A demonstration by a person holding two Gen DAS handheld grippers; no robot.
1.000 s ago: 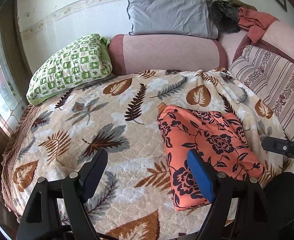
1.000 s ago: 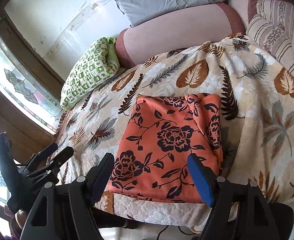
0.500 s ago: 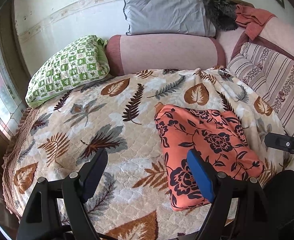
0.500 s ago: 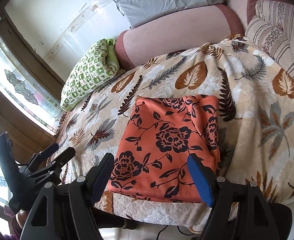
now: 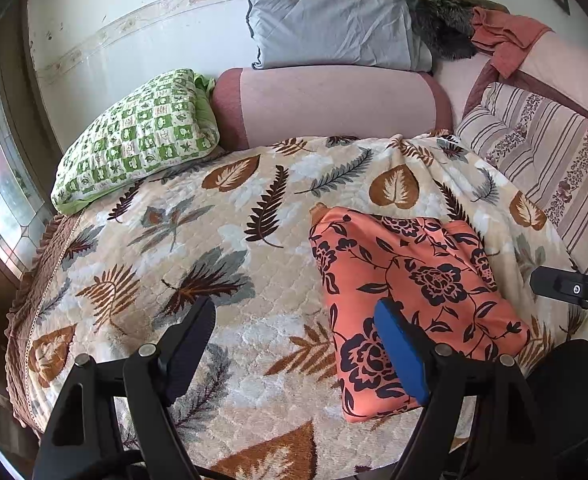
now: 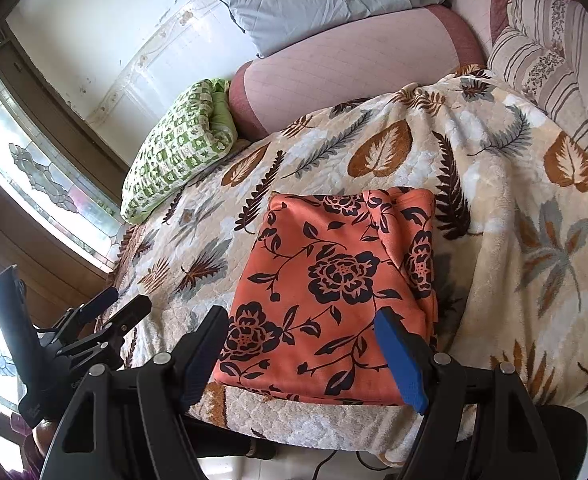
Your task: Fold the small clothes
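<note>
my left gripper point(image 5: 294, 344) hangs over the leaf-patterned blanket point(image 5: 198, 248) with its jaws spread wide and nothing between them – only bare blanket shows in the gap. the folded orange cloth point(image 5: 410, 300) with black flowers lies flat on the blanket just to the right of this gripper; the blue pad of my right-hand finger point(image 5: 400, 356) overlaps its near edge in the view, though i cannot tell whether it touches the fabric. past the cloth, at the far right edge, a black piece of my right gripper point(image 5: 570, 289) pokes into the picture.

my right gripper point(image 6: 302, 354) is also released, jaws wide apart, hovering above the near edge of the orange cloth point(image 6: 334, 284). the cloth sits straight ahead between the two fingers, a neat rectangle close to the front edge of the bed, with a thicker folded layer along its right side. the fingers are over it, not pressing on it as far as i can see. off to the left of this gripper, lower and near the window point(image 6: 42, 184), my left gripper point(image 6: 110, 310) shows with its two black fingers held apart.

farther ahead of both grippers – beyond the cloth – a green checked pillow point(image 5: 134, 140) leans at the left, a pink bolster point(image 5: 334, 104) lies across the back, a grey pillow point(image 5: 330, 24) stands against the wall above it, and a striped cushion point(image 5: 542, 152) sits to the right.
</note>
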